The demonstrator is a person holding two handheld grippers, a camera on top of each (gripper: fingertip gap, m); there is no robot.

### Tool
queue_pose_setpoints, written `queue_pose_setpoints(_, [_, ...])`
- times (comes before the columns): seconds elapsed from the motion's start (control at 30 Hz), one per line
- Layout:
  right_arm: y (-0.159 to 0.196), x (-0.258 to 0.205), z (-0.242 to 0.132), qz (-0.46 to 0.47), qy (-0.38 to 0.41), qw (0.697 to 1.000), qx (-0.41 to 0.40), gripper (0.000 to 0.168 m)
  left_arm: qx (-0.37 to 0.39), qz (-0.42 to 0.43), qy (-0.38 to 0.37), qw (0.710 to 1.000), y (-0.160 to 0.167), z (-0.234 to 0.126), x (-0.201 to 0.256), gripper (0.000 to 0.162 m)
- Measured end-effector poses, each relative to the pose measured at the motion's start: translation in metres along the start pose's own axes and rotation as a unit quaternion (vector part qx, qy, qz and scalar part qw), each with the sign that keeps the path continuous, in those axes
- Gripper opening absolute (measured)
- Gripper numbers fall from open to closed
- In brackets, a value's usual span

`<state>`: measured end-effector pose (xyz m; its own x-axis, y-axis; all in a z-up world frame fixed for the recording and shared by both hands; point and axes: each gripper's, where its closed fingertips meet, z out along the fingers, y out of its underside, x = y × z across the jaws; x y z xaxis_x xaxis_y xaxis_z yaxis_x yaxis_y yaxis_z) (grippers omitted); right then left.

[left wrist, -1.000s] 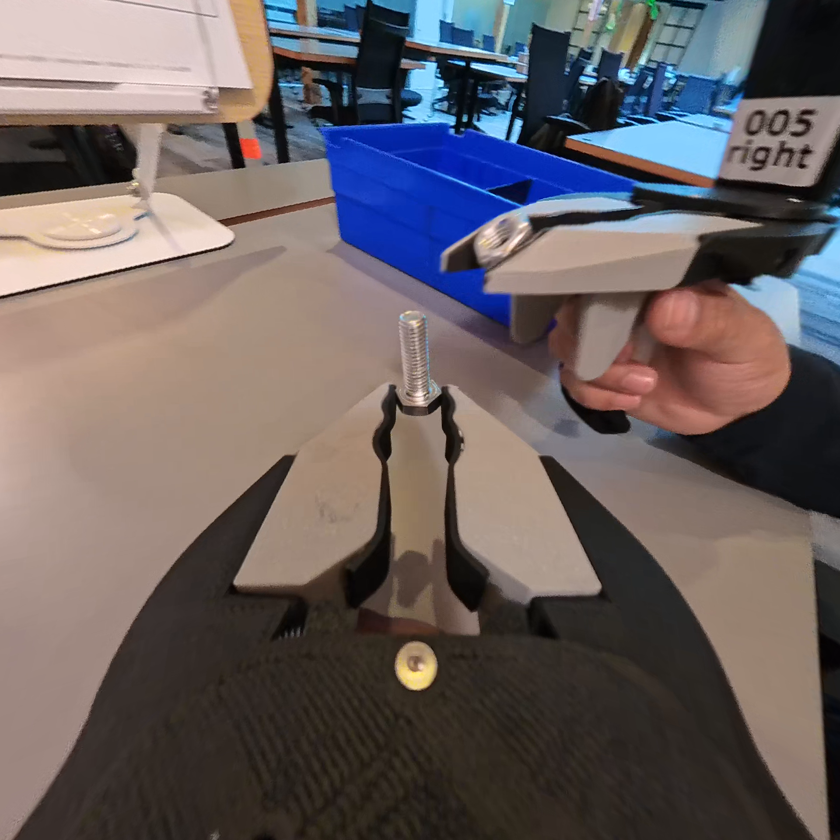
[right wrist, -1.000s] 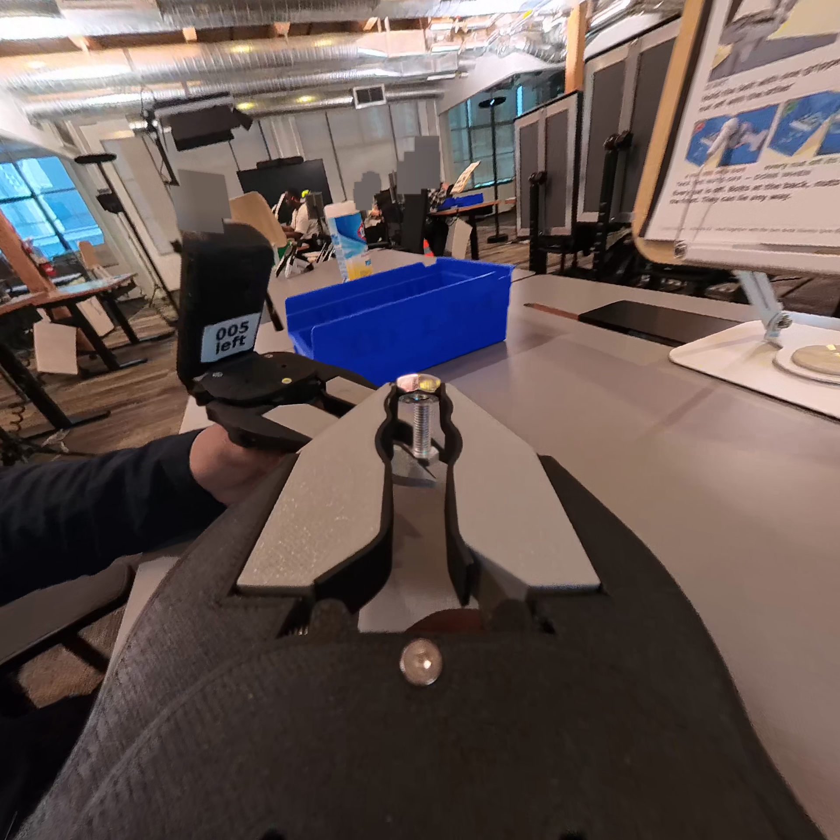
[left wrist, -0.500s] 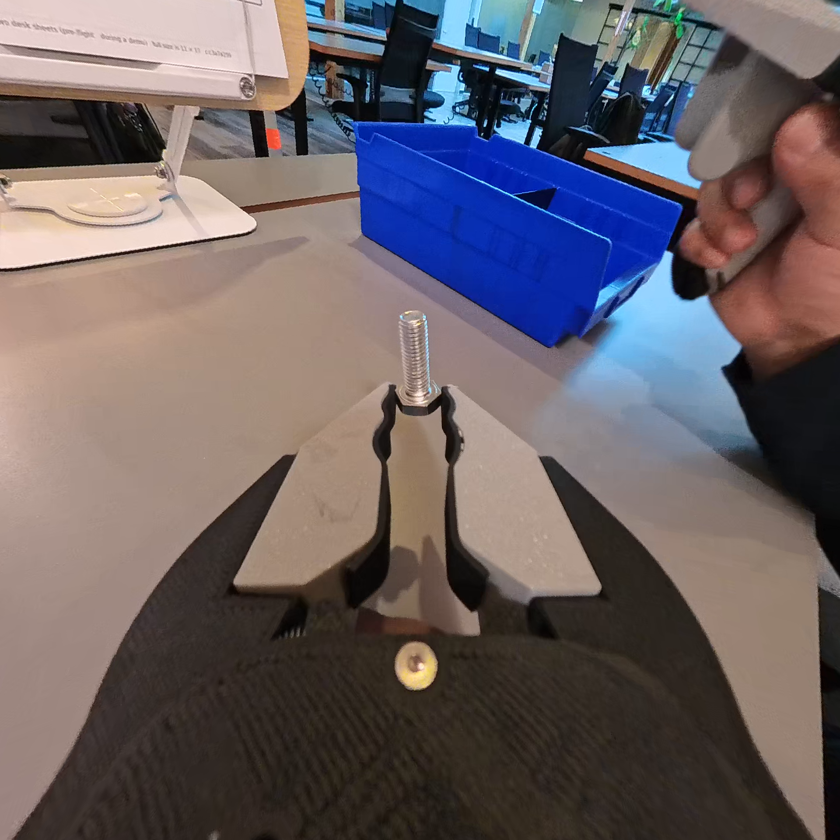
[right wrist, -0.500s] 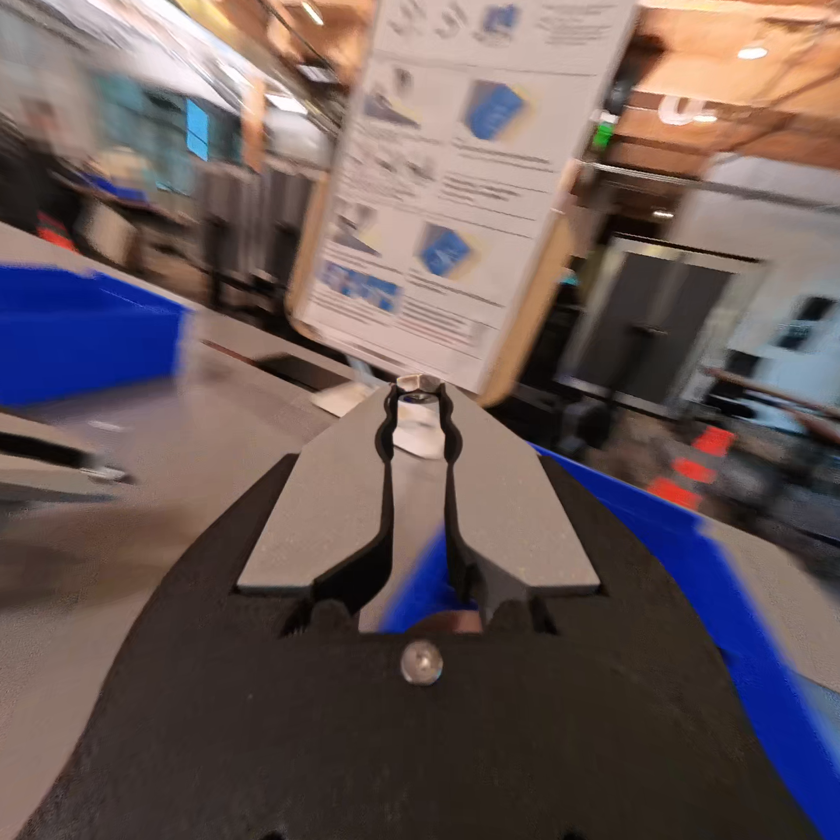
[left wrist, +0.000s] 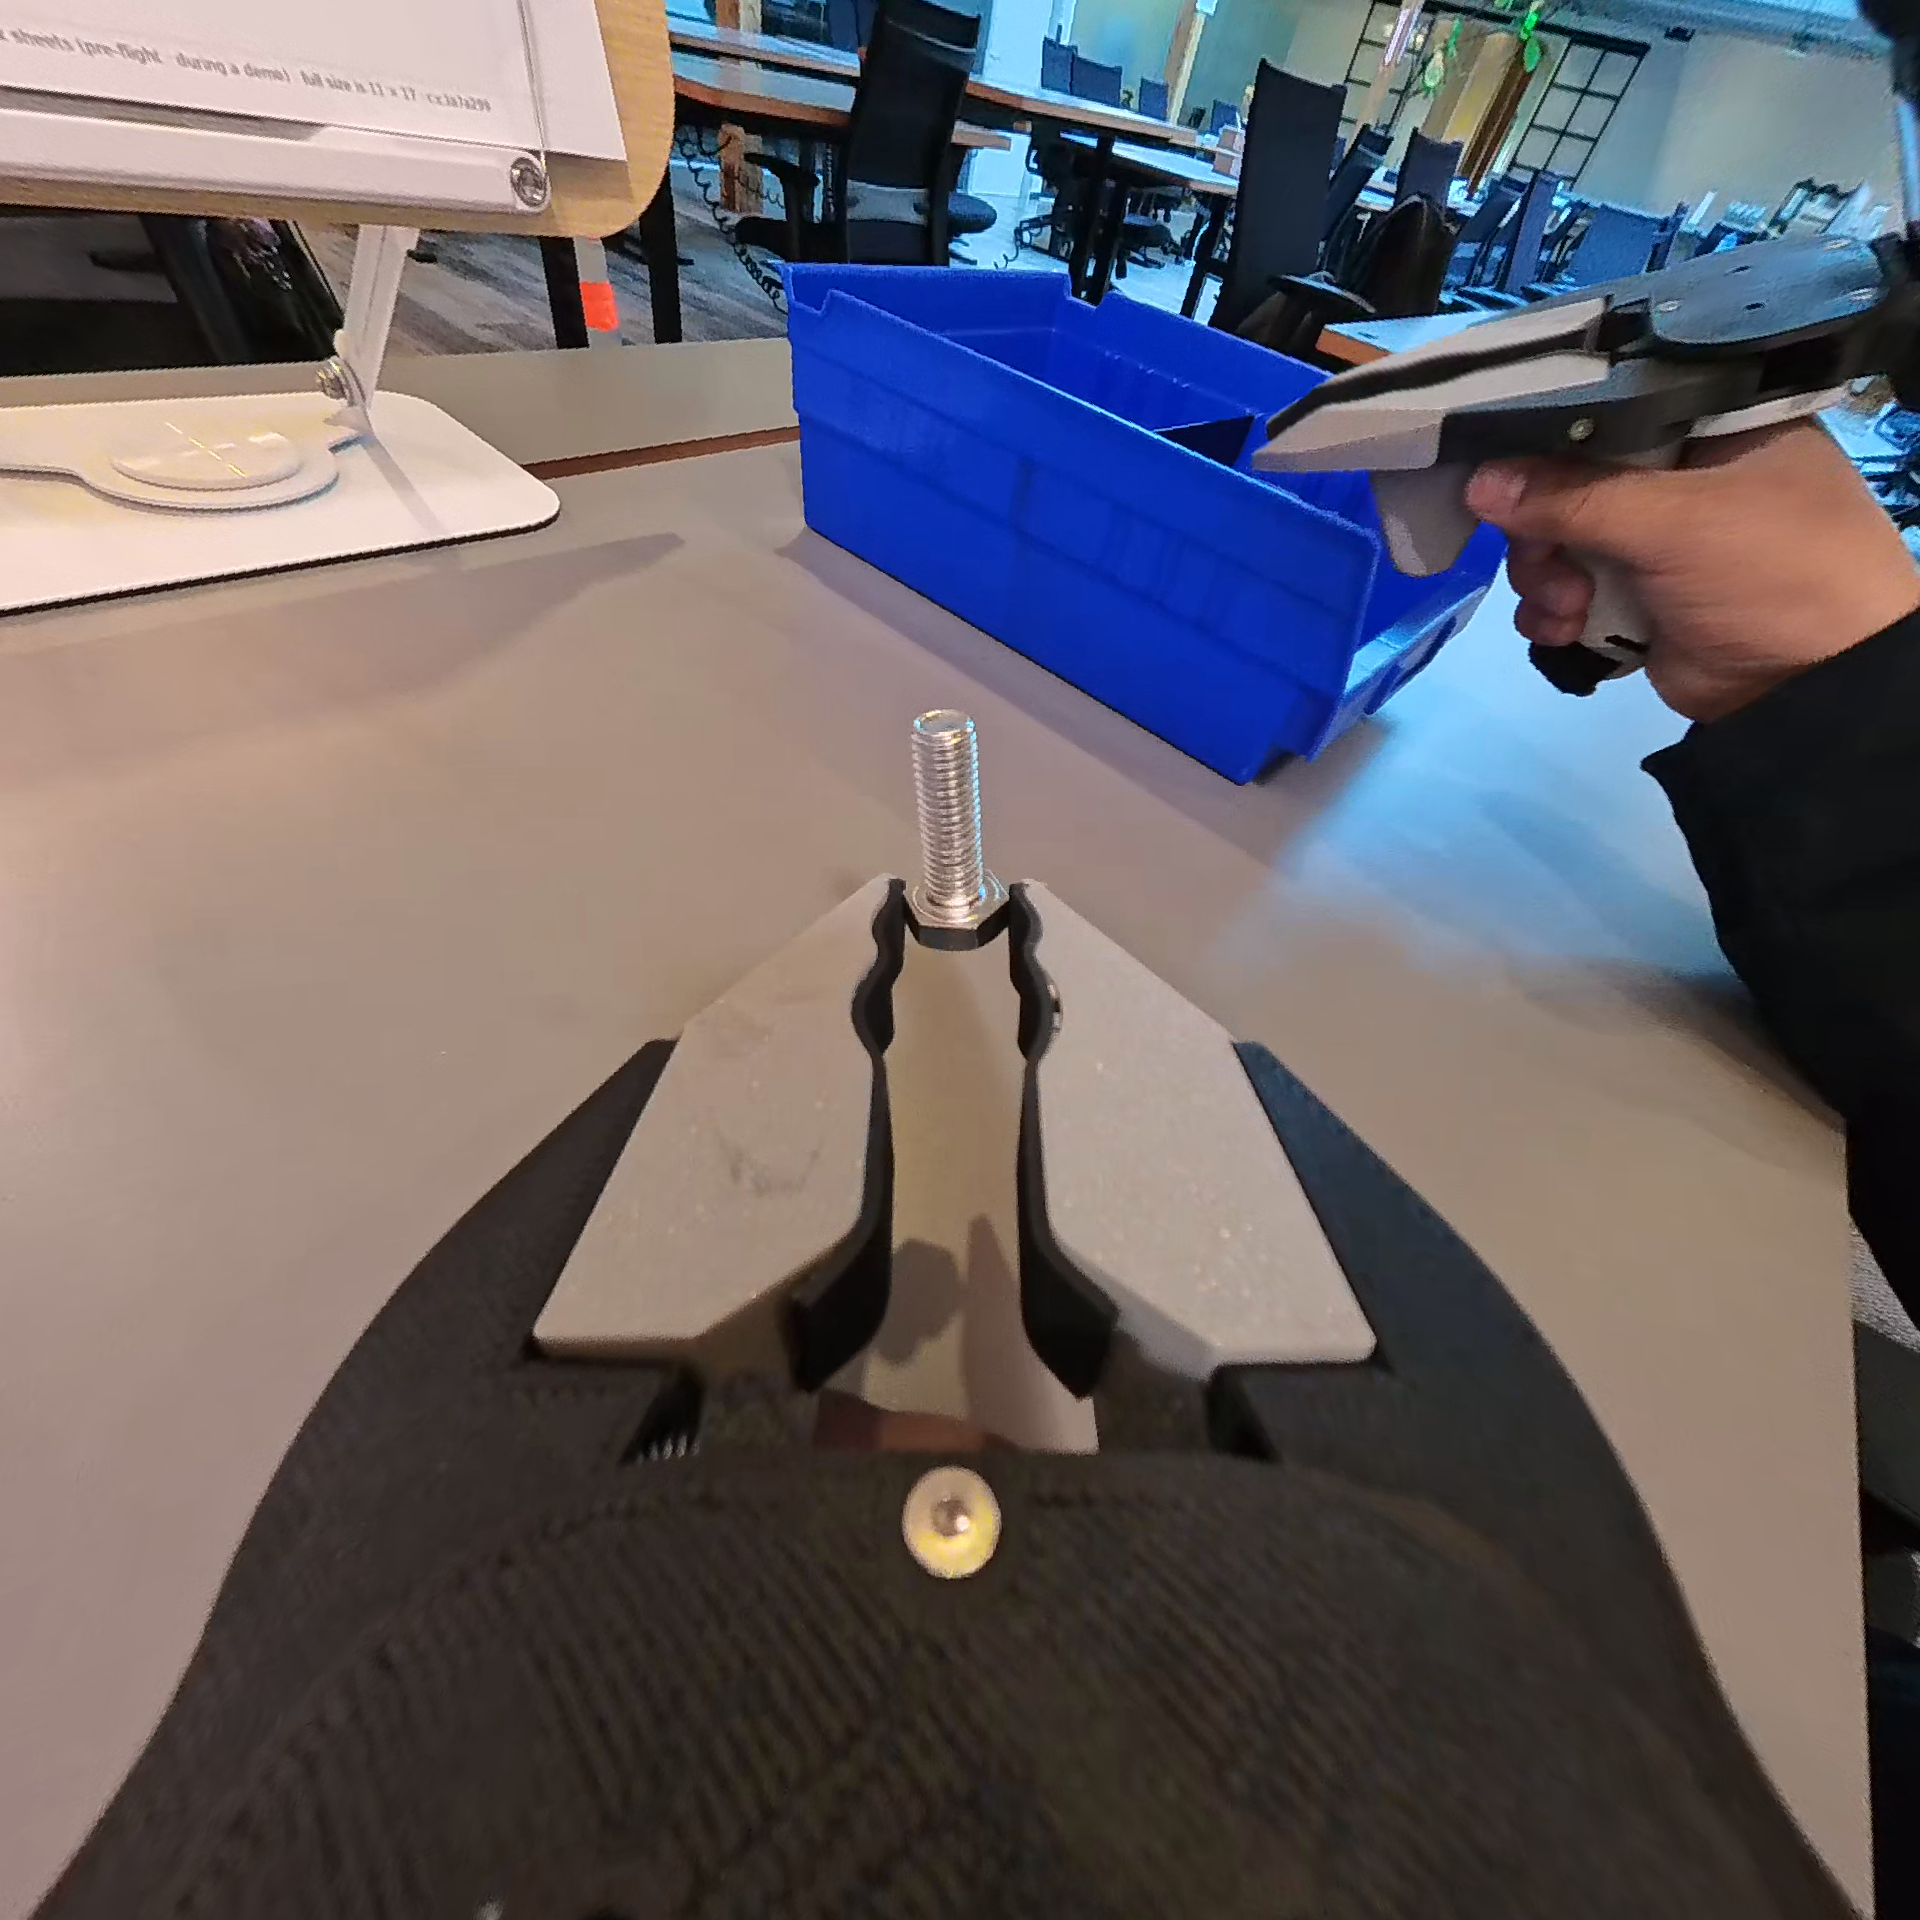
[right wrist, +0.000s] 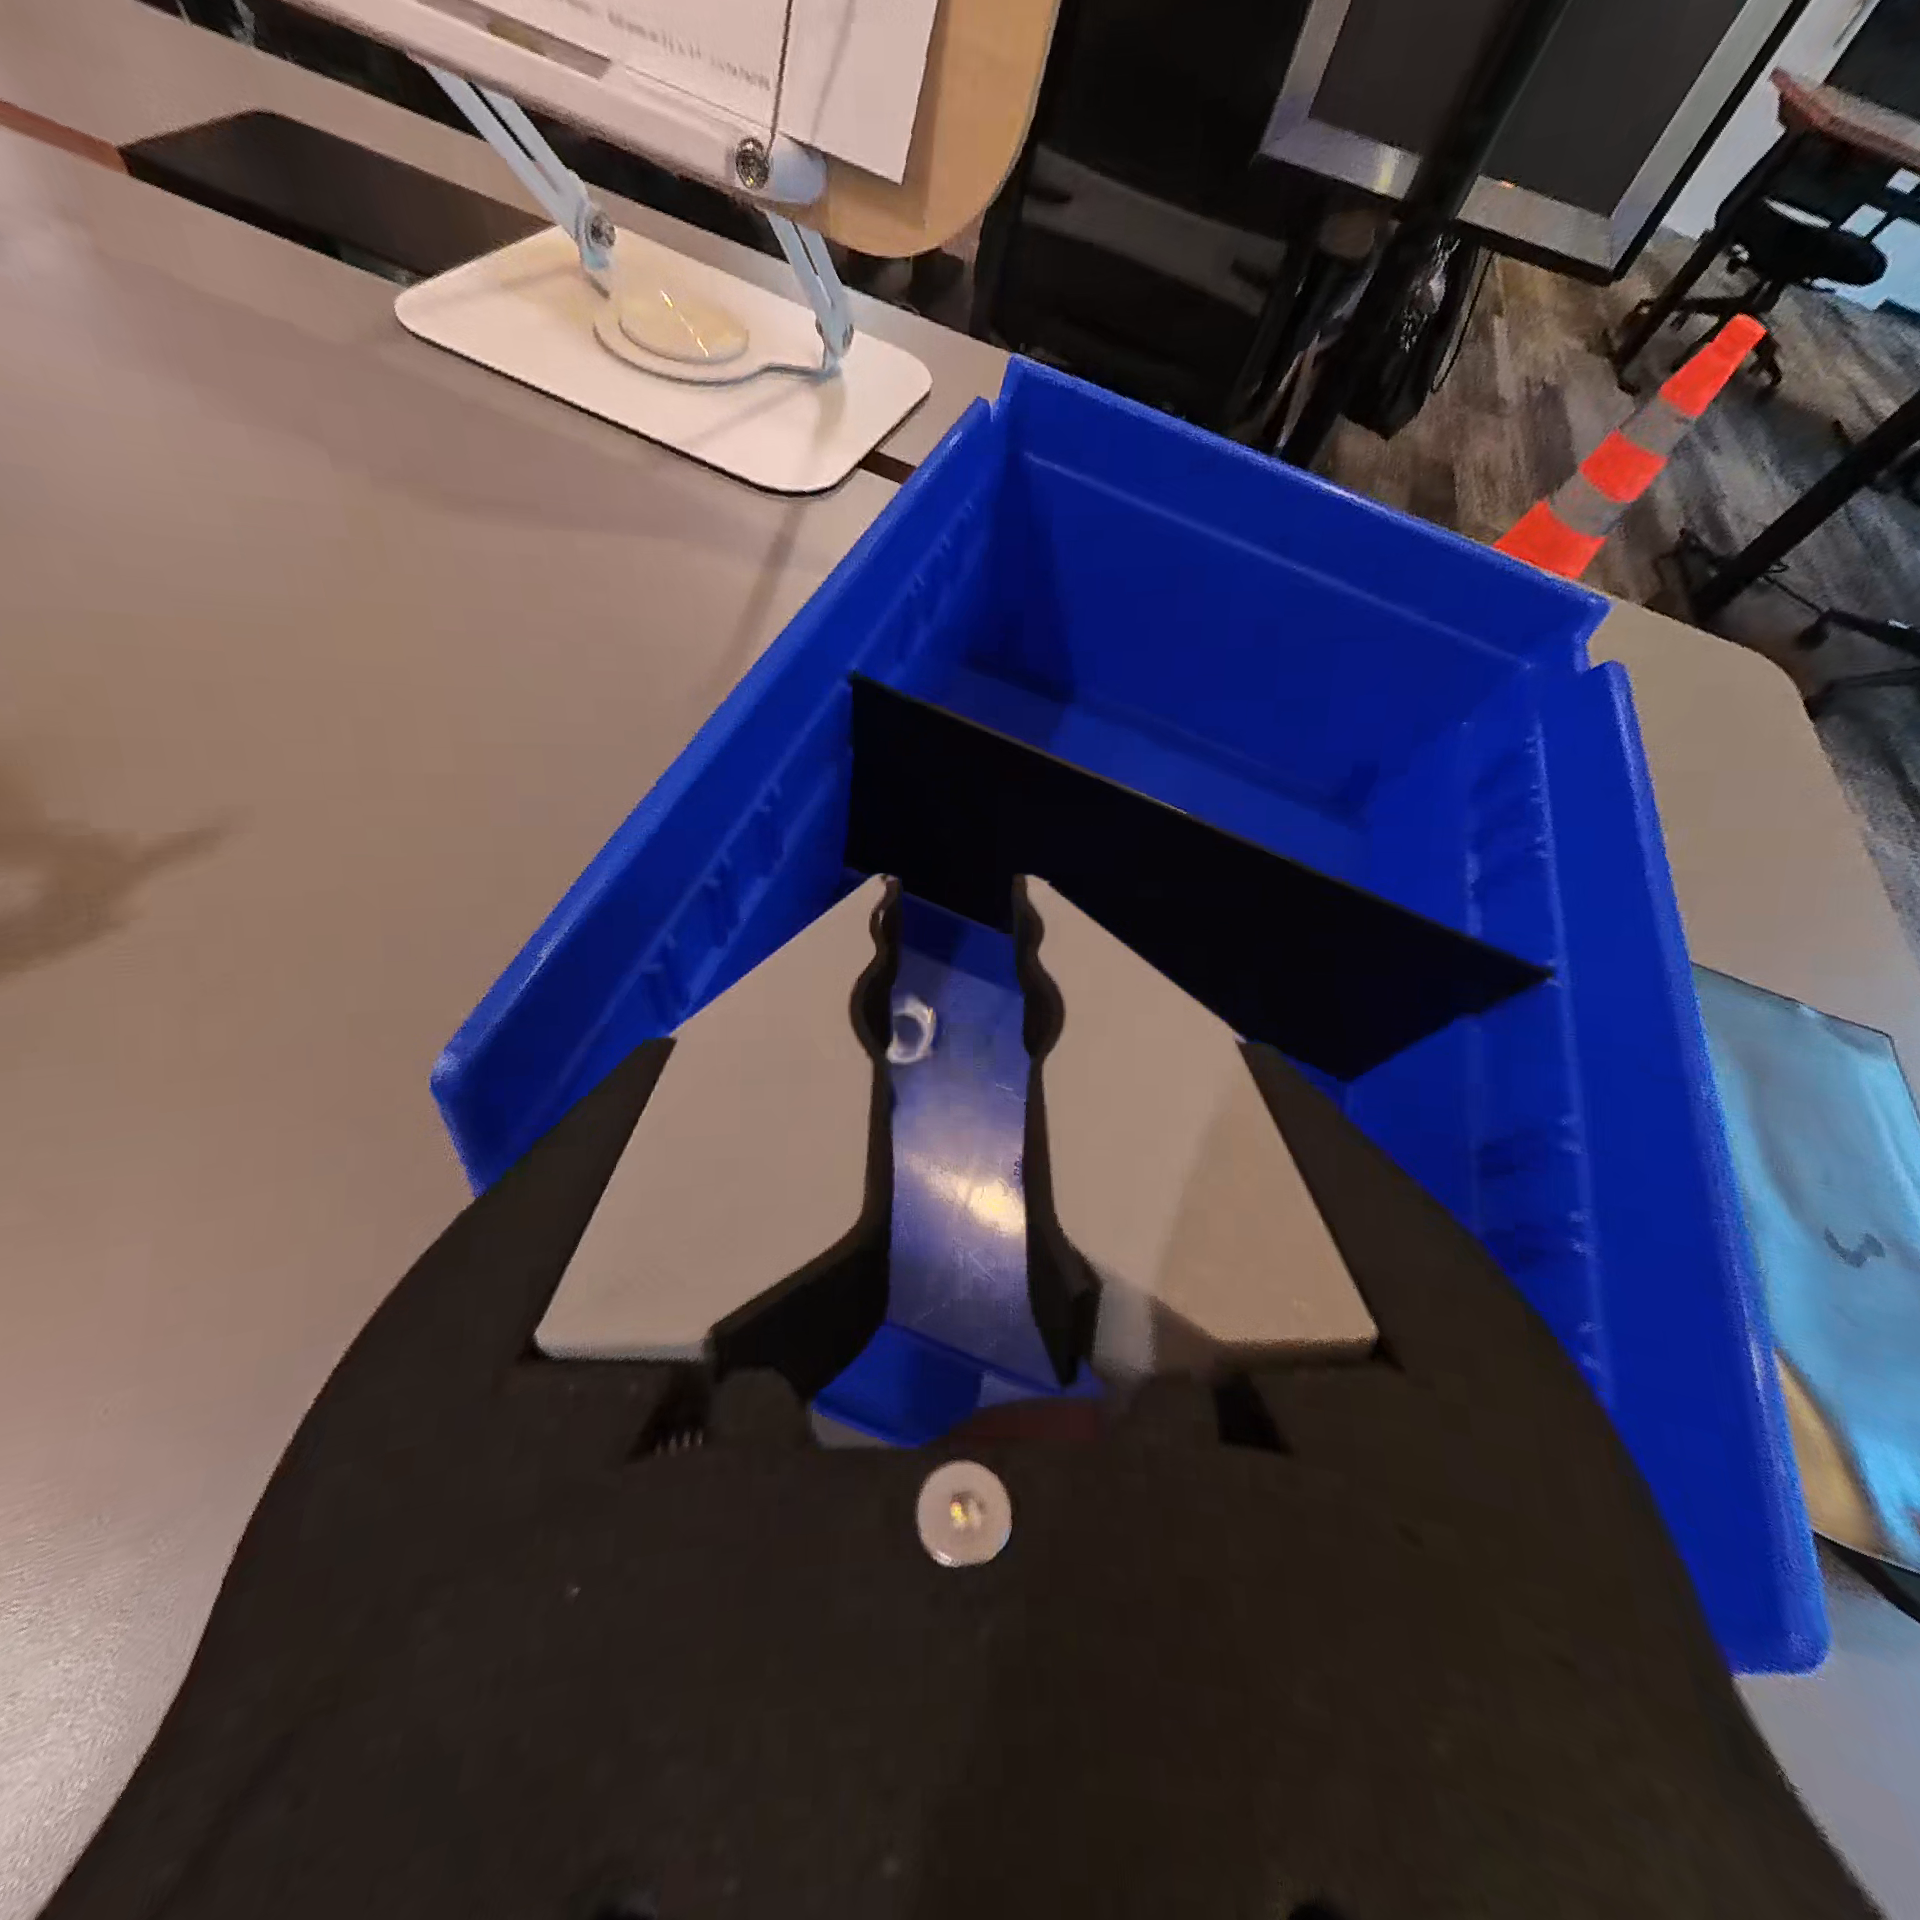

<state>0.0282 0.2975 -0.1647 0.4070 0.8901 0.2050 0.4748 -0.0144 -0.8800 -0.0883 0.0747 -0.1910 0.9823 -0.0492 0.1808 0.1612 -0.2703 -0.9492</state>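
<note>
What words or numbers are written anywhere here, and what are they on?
White sheet, left view: one line of small print, which I won't repeat.
White sheet, right view: print too blurred to read.
Blue bin and bolt: nothing readable.

- An open-plan office or shared workspace, used here as a demo station
- Rows of long desks (left wrist: 1132,125) with black swivel office chairs (left wrist: 904,135) fill the far room, and dark-framed glass partitions (left wrist: 1558,94) stand at the back
- A grey tabletop (left wrist: 416,831) carries a blue plastic parts bin (left wrist: 1091,520) with a black divider (right wrist: 1143,883)
- A printed instruction sheet (left wrist: 260,73) sits on a white stand (left wrist: 312,488)
- An orange traffic cone (right wrist: 1631,457) stands on the wood-look floor (right wrist: 1558,364)
</note>
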Motion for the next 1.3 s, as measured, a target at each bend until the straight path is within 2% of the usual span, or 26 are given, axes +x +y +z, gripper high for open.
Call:
queue_pose_setpoints(0.1, [-0.004, 0.003, -0.001, 0.008, 0.004, 1.000, 0.012, 0.022, 0.000, -0.001, 0.002, 1.000, 0.000, 0.000, 0.000, 0.017])
queue_pose_setpoints(0.17, [-0.025, -0.005, -0.011, 0.021, -0.023, 0.997, 0.072, 0.021, 0.001, 0.002, 0.002, 1.000, -0.001, 0.000, 0.001, 0.017])
queue_pose_setpoints(0.3, [-0.074, -0.056, -0.047, 0.036, -0.164, 0.960, 0.224, 0.016, 0.002, 0.004, 0.005, 1.000, -0.001, 0.000, 0.003, 0.017])
queue_pose_setpoints(0.4, [-0.090, -0.111, -0.068, 0.037, -0.287, 0.919, 0.268, 0.016, 0.002, 0.006, 0.007, 1.000, -0.001, 0.001, 0.004, 0.017])
queue_pose_setpoints(0.47, [-0.091, -0.149, -0.074, 0.041, -0.363, 0.894, 0.260, 0.019, 0.000, 0.013, 0.013, 1.000, 0.000, 0.001, 0.007, 0.017])
queue_pose_setpoints(0.53, [-0.083, -0.182, -0.069, 0.032, -0.406, 0.885, 0.226, 0.024, -0.003, 0.025, 0.026, 0.999, 0.001, 0.002, 0.014, 0.017])
queue_pose_setpoints(0.63, [-0.068, -0.212, -0.055, 0.006, -0.412, 0.893, 0.178, 0.030, -0.003, 0.055, 0.035, 0.998, 0.002, 0.003, 0.023, 0.017])
queue_pose_setpoints(0.77, [-0.049, -0.245, -0.046, -0.022, -0.441, 0.887, 0.134, 0.034, -0.012, 0.080, 0.051, 0.995, 0.005, 0.005, 0.033, 0.017])
queue_pose_setpoints(0.8, [-0.045, -0.251, -0.044, -0.028, -0.443, 0.888, 0.123, 0.032, -0.015, 0.085, 0.055, 0.995, 0.006, 0.006, 0.036, 0.017])
queue_pose_setpoints(0.87, [-0.039, -0.257, -0.038, -0.045, -0.436, 0.892, 0.113, 0.006, -0.016, 0.094, 0.060, 0.994, 0.007, 0.006, 0.039, 0.017])
queue_pose_setpoints(0.97, [-0.042, -0.254, -0.038, -0.062, -0.421, 0.895, 0.132, 0.006, -0.015, 0.090, 0.068, 0.994, 0.007, 0.006, 0.041, 0.018])
queue_pose_setpoints(1.03, [-0.058, -0.239, -0.042, -0.060, -0.384, 0.904, 0.181, 0.006, -0.016, 0.074, 0.065, 0.995, 0.007, 0.005, 0.038, 0.012])
queue_pose_setpoints(1.1, [-0.079, -0.213, -0.051, -0.048, -0.334, 0.910, 0.240, 0.006, -0.018, 0.056, 0.055, 0.997, 0.007, 0.006, 0.031, 0.014])
queue_pose_setpoints(1.17, [-0.098, -0.174, -0.054, -0.056, -0.248, 0.924, 0.286, 0.006, -0.015, 0.039, 0.053, 0.998, 0.005, 0.005, 0.028, 0.014])
queue_pose_setpoints(1.23, [-0.111, -0.127, -0.046, -0.072, -0.147, 0.944, 0.288, 0.006, -0.012, 0.028, 0.051, 0.998, 0.005, 0.004, 0.025, 0.014])
queue_pose_setpoints(1.3, [-0.117, -0.084, -0.031, -0.061, -0.097, 0.960, 0.254, 0.007, -0.013, 0.023, 0.050, 0.998, 0.005, 0.004, 0.023, 0.014])
